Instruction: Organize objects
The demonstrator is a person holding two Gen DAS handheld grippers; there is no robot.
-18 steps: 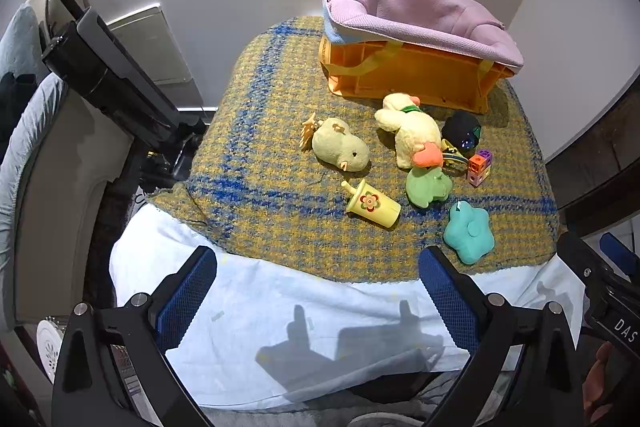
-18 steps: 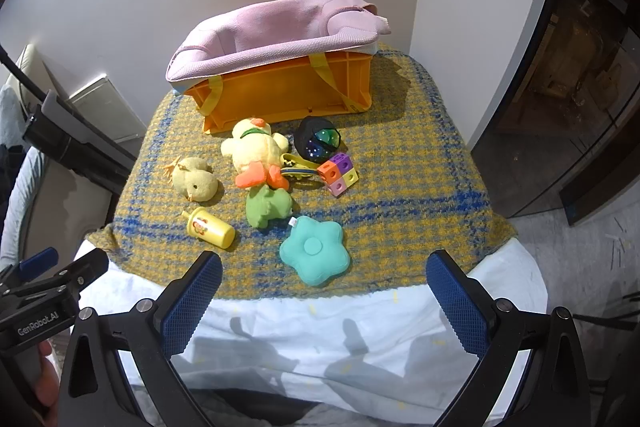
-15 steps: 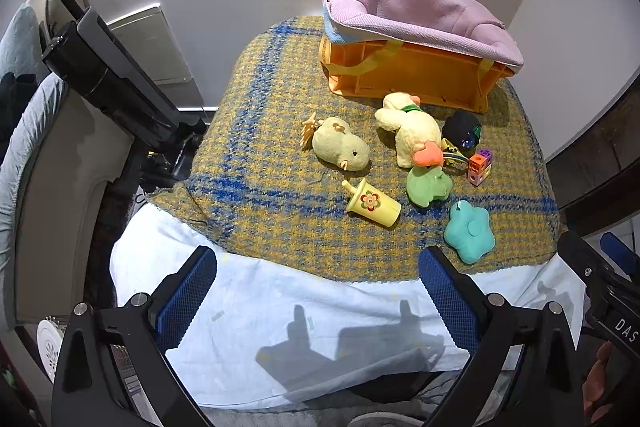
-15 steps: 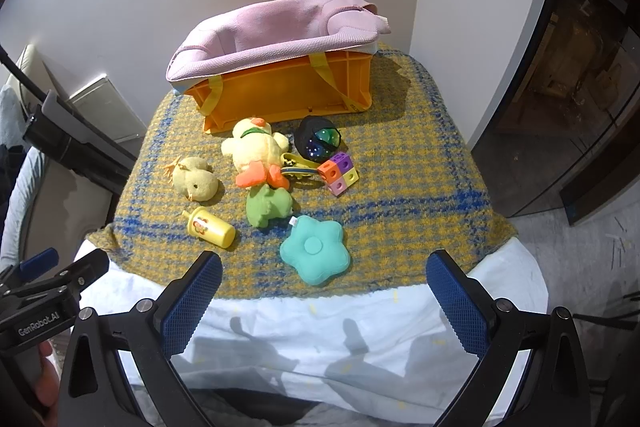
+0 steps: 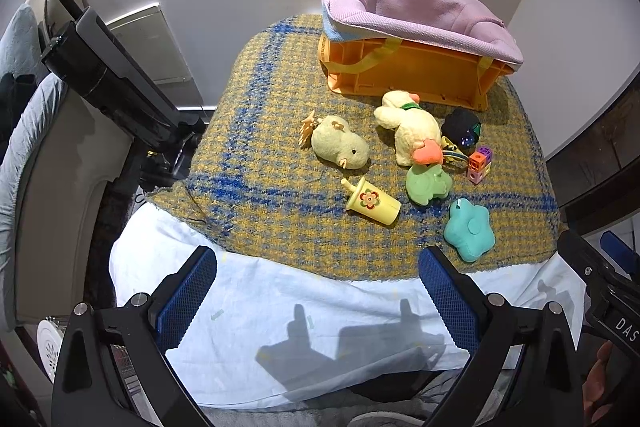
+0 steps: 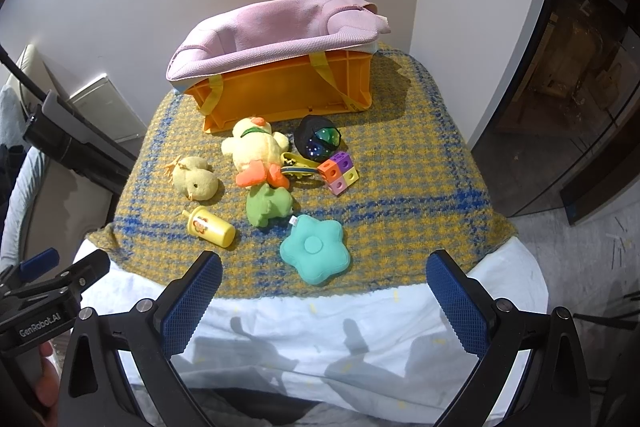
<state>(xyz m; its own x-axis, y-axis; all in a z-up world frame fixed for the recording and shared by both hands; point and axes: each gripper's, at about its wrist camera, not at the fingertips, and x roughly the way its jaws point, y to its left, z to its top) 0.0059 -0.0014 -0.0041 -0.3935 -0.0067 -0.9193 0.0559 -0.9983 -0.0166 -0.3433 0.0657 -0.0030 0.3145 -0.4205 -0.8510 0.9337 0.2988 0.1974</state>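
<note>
My left tongs (image 5: 318,297): spread wide, nothing between them, over the near white sheet (image 5: 280,327).
My right tongs (image 6: 325,301): spread wide too, holding nothing, over the same sheet.
Only my left view shows: my right tongs from the side at the far right edge, and a black stand (image 5: 116,83) with a grey chair (image 5: 24,147) on the left.
Only my right view shows: a dark glass door (image 6: 560,87) and grey floor (image 6: 592,247) on the right, and my left tongs at the near left with fingers (image 6: 44,355) under them.
Orange box (image 6: 288,93): at the far end of the checked blanket (image 6: 420,179), with a pink cloth (image 6: 276,27) over its top. I cannot tell what is inside.
Toys: all out on the blanket, near side of the box.
Yellow chick (image 6: 196,181): left of the group.
Duck (image 6: 256,153): just near the box.
Dark ball (image 6: 318,139): right of the duck.
Colour blocks (image 6: 340,173): near the ball.
Green plush (image 6: 266,207): touching the duck's orange feet.
Yellow cup (image 6: 208,227): lying on its side.
Teal flower (image 6: 314,249): nearest to my right tongs.
</note>
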